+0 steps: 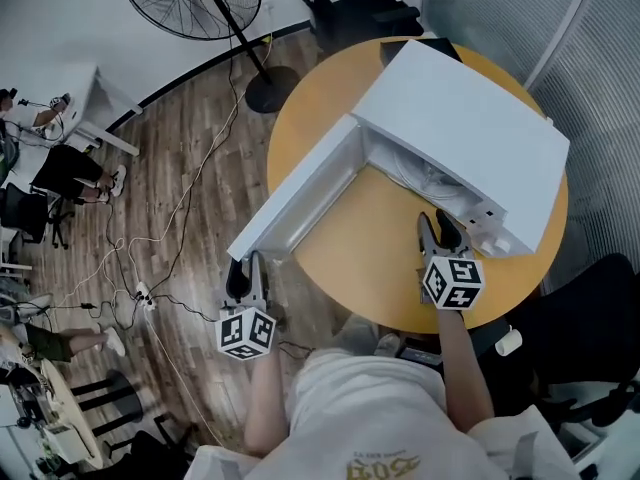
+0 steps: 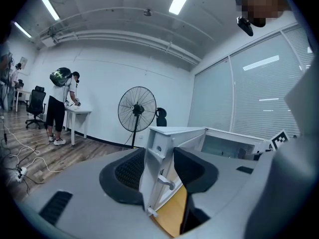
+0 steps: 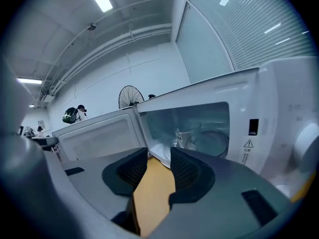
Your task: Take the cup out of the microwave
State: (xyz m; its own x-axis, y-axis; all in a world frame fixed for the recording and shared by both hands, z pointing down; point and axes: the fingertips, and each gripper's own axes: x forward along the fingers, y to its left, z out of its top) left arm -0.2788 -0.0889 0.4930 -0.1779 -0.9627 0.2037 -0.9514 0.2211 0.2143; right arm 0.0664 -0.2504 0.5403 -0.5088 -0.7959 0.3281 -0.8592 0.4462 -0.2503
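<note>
Round yellow table carrying white microwave, door pinched edgewise by left gripper — right gripper empty, jaws narrowly parted, aimed at clear cup inside cavity — likely light, rigid, slippery, breakable; best taken across rim wall.

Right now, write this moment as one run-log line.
left gripper: shut on door | right gripper: open, empty, facing microwave | cup: inside microwave

One microwave, one cup
</note>
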